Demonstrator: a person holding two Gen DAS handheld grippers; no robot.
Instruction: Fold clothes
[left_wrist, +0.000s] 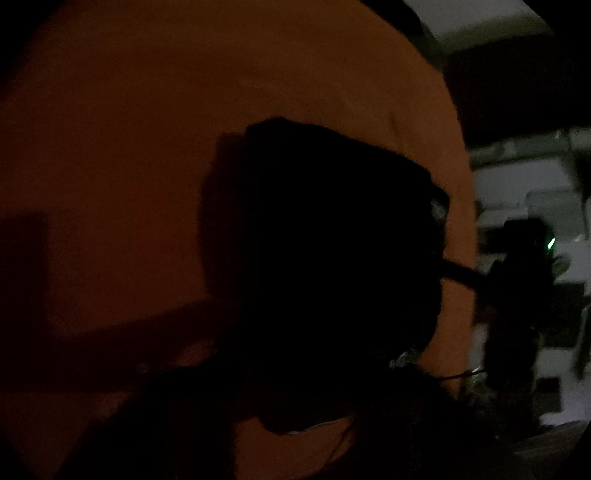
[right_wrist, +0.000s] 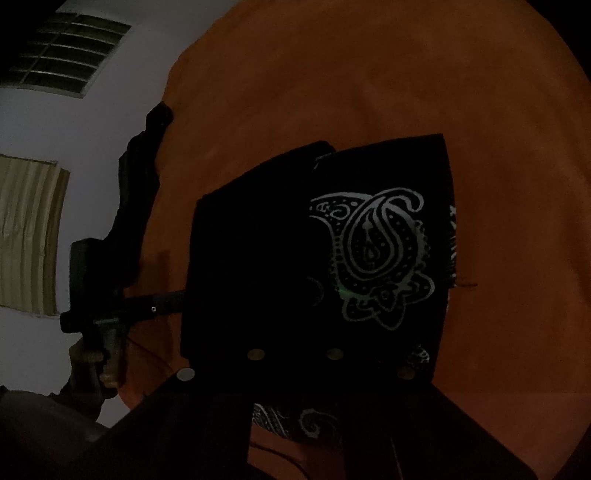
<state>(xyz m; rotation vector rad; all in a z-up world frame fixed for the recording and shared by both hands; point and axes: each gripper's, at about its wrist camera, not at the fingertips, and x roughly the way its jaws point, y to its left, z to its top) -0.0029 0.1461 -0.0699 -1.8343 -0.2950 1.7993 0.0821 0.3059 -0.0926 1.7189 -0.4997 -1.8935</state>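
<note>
An orange bedsheet-like surface (right_wrist: 369, 74) fills both views; whether it covers a bed or a counter cannot be told. On it lies a black paisley-print cloth (right_wrist: 380, 251), already folded to a squarish packet, flat against the orange fabric. It looks light, thin and limp, likely to slump unless pinched at an edge or corner. The right wrist view shows the white print and the left hand-held gripper (right_wrist: 173, 295) reaching to the packet's left edge, jaws pressed together, seemingly on cloth. The left wrist view gives only a black silhouette (left_wrist: 325, 258), yet shows the right hand-held gripper (left_wrist: 458, 273), jaws together at the opposite edge.
</note>
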